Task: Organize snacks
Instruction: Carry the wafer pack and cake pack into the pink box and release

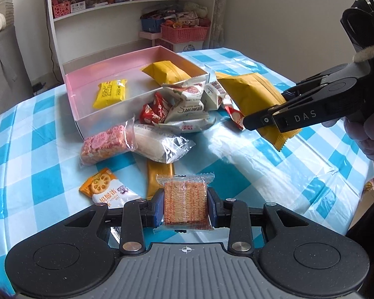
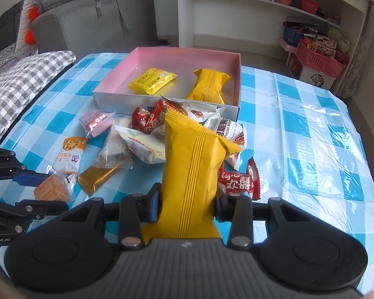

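My left gripper (image 1: 186, 205) is shut on a clear-wrapped orange cracker pack (image 1: 186, 203), low over the table's near side; it also shows in the right wrist view (image 2: 52, 186). My right gripper (image 2: 187, 205) is shut on a long yellow snack bag (image 2: 193, 164), held above the loose snack pile (image 2: 147, 127); the bag shows at the right in the left wrist view (image 1: 251, 94). The pink-lined box (image 2: 187, 54) behind the pile holds a yellow flat packet (image 2: 152, 79) and a yellow bag (image 2: 209, 82).
Loose snacks lie on the blue checked tablecloth (image 2: 299, 114): a pink bar (image 1: 103, 143), a clear white pack (image 1: 159, 144), a gold pack (image 1: 159, 177), an orange-white pack (image 1: 107, 189), red packets (image 2: 239, 179). White shelves with baskets (image 1: 184, 33) stand behind; a grey sofa (image 2: 74, 17) is left.
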A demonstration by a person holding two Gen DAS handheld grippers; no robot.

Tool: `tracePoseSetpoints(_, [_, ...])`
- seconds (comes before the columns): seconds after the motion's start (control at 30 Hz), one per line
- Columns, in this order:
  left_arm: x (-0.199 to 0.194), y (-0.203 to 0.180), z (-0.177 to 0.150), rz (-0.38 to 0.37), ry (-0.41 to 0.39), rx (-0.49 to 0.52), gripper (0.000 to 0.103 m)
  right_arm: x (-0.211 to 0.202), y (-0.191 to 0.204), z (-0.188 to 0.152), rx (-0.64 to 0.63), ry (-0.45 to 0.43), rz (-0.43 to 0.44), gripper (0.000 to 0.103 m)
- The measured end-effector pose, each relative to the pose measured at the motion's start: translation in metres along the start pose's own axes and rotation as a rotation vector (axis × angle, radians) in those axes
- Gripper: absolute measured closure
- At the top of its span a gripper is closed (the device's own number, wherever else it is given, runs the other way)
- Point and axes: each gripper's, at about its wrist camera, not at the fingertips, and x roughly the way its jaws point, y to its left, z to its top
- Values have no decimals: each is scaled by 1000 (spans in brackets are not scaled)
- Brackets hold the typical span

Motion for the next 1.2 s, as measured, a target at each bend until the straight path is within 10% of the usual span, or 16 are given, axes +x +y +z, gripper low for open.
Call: tracePoseSetpoints(1.2, [79,100,108,299,-108,-178,71,76,-3,108,173,-99,131,66])
